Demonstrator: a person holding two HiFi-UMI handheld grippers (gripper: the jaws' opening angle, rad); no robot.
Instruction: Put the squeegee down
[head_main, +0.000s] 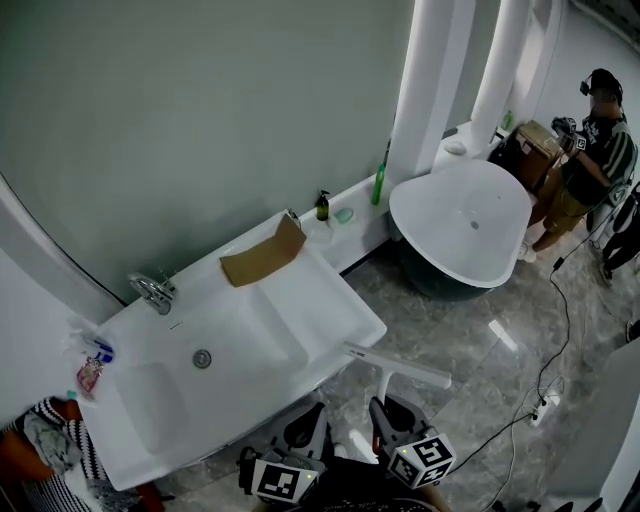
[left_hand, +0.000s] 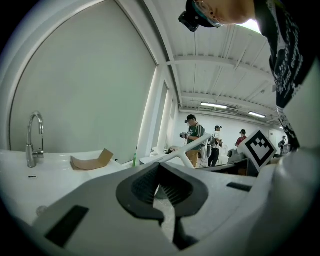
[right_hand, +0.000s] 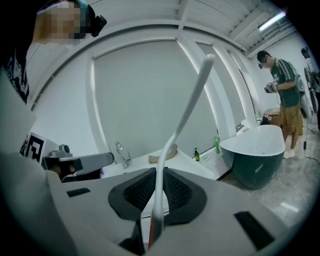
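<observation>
Partly cut off by the head view's bottom edge, both grippers sit low in front of the white sink, over marble floor. The right gripper has its jaws clamped tight on the handle of the white squeegee. The handle's lower end is buried between the pads, and the crossbar is held up near the sink's front corner. The left gripper has its jaws closed together on nothing. A folded cardboard piece lies on the sink's back ledge, near a dark bottle.
</observation>
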